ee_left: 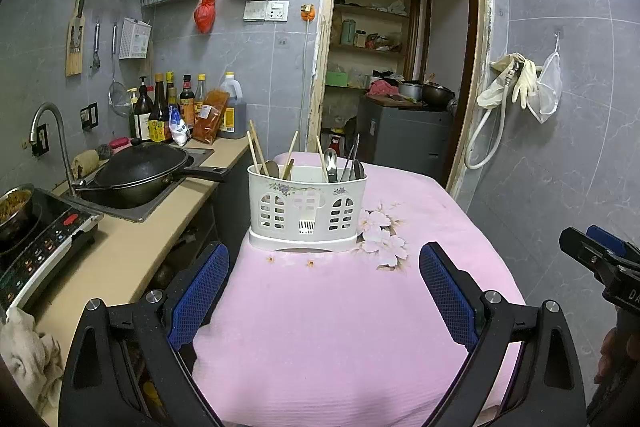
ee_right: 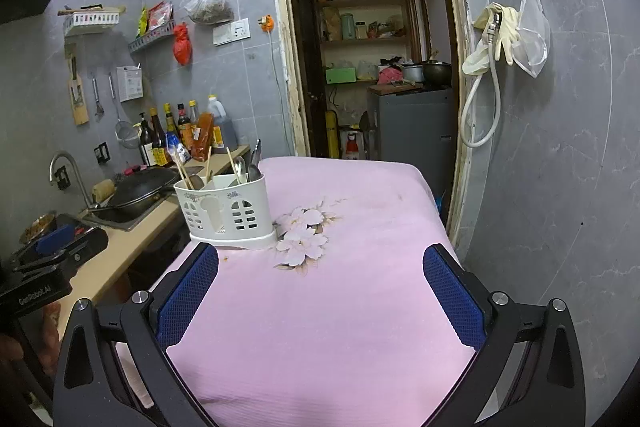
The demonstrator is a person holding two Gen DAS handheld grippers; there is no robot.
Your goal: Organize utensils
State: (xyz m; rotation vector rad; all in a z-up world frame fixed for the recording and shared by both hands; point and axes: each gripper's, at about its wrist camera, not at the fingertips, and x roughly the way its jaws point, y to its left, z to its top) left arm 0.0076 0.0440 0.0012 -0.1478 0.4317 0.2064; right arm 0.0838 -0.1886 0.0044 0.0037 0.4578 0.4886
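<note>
Two grippers hover low over the pink tablecloth (ee_left: 320, 327), both released with jaws spread wide and nothing between the blue pads. The left gripper (ee_left: 324, 275) fills the lower frame of its own view and points at the white utensil caddy (ee_left: 306, 213), which stands upright at frame centre, just beyond the fingertips and apart from them. The right gripper (ee_right: 320, 275) points past the caddy, which sits at centre left of the right wrist view, near its left finger. Chopsticks (ee_left: 256, 147), spoons (ee_left: 330, 163) and tongs (ee_left: 352, 157) stand in the caddy's compartments. A floral print (ee_left: 380, 235) lies beside the caddy base. At left of frame, a counter holds a black wok (ee_left: 140, 169), sauce bottles (ee_left: 168, 107) and an induction cooker (ee_left: 44, 239). An open doorway (ee_left: 400, 47) occupies the upper centre.
</note>
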